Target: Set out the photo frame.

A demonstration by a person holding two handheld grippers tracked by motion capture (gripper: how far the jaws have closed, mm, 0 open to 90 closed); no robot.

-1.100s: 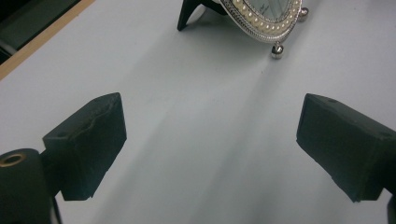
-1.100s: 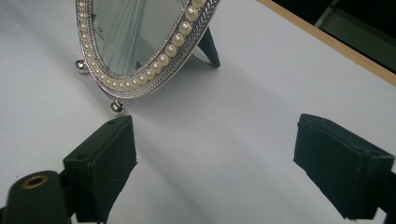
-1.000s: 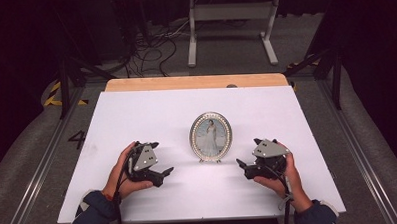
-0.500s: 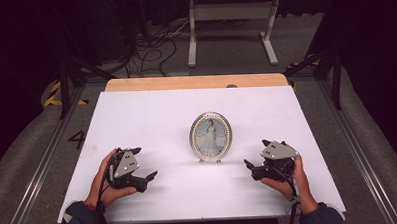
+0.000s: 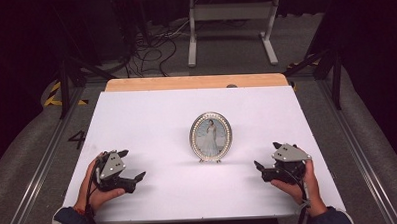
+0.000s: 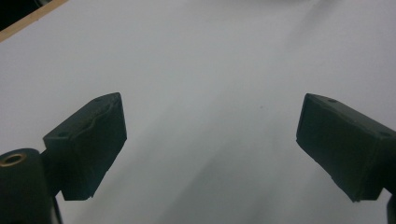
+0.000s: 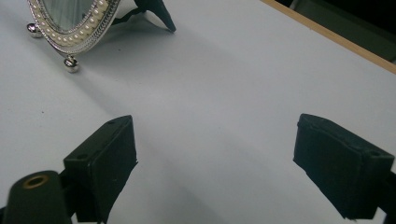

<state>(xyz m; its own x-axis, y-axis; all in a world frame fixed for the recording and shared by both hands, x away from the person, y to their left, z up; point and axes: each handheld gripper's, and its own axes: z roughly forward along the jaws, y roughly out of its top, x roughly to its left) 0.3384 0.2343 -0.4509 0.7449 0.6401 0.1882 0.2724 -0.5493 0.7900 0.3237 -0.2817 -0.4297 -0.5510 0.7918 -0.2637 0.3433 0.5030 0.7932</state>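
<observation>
I hold two grippers, one in each hand, and there is one picture frame (image 5: 211, 137) on the white table (image 5: 151, 113). From above, the oval frame stands upright near the table's middle, silver with a beaded rim, showing a portrait of a figure in a pale dress. My left gripper (image 5: 134, 178) rests low on the near left part of the table, held in my left hand (image 5: 91, 188); my right gripper (image 5: 261, 171) sits at the near right, held in my right hand (image 5: 301, 183). Both are well apart from the frame, which stands between them and a little farther back. Nothing lies between either gripper and the frame. A strip of bare wood (image 5: 195, 82) edges the table's far side, and beyond it on the dark floor are tangled cables (image 5: 151, 43) and a white metal stand (image 5: 231, 21). In the left gripper view, my two black jaws stand wide apart over bare white tabletop, holding nothing. In the right gripper view, my jaws are likewise spread wide and empty, and here I see what the high view hides: the frame's (image 7: 74, 23) pearl-like beading up close, two small ball feet, and a dark prop leg (image 7: 156, 11) behind it.
</observation>
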